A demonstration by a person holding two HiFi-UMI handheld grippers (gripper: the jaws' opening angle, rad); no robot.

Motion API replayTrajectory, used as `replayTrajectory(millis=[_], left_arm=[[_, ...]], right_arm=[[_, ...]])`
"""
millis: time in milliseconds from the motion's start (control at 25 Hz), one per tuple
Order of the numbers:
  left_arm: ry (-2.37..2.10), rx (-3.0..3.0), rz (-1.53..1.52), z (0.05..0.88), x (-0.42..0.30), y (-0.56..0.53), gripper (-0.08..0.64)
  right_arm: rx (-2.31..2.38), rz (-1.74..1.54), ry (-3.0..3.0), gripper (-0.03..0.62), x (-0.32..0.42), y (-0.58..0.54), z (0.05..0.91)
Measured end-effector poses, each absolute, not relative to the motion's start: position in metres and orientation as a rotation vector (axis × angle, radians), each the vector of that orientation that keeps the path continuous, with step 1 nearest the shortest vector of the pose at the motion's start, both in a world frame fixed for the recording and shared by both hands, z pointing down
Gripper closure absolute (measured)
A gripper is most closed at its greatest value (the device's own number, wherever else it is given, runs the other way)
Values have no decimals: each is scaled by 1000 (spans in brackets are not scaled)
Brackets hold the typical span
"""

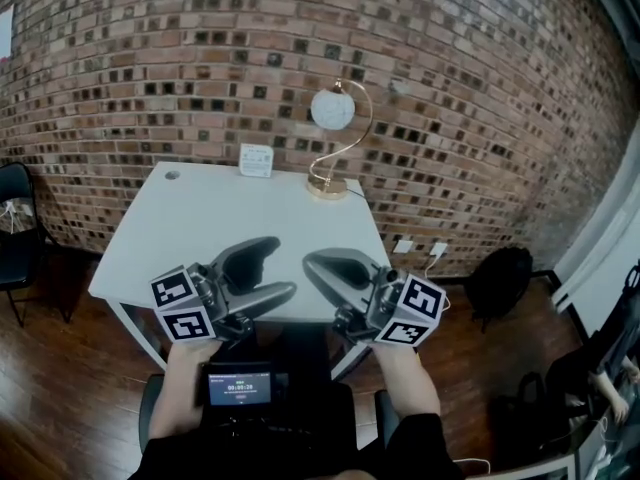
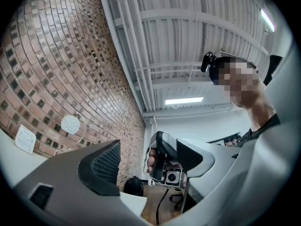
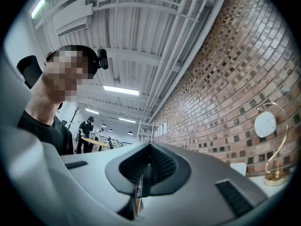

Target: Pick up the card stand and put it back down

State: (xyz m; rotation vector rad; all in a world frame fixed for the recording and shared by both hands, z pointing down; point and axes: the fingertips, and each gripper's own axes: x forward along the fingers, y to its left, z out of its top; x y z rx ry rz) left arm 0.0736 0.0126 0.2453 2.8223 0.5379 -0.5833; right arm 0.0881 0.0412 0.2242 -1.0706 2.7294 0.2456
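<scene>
At the near edge of a white table (image 1: 200, 230), a person holds two grippers, both tilted slightly upward. The left gripper (image 1: 274, 270) has its jaws spread wide with nothing between the pads; the right gripper (image 1: 312, 264) is closed tight and empty. The card stand (image 1: 256, 159) sits at the table's far edge against the brick wall (image 1: 150, 58), just left of a globe lamp (image 1: 335, 148), well apart from both grippers.
</scene>
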Motion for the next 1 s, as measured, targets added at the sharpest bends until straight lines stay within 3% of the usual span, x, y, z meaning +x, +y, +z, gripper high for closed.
replayTrajectory(millis=[1000], left_arm=[[525,2826,-551,249,77,8,187]], right_arm=[[-1045,246,2737,580,90,44,231]])
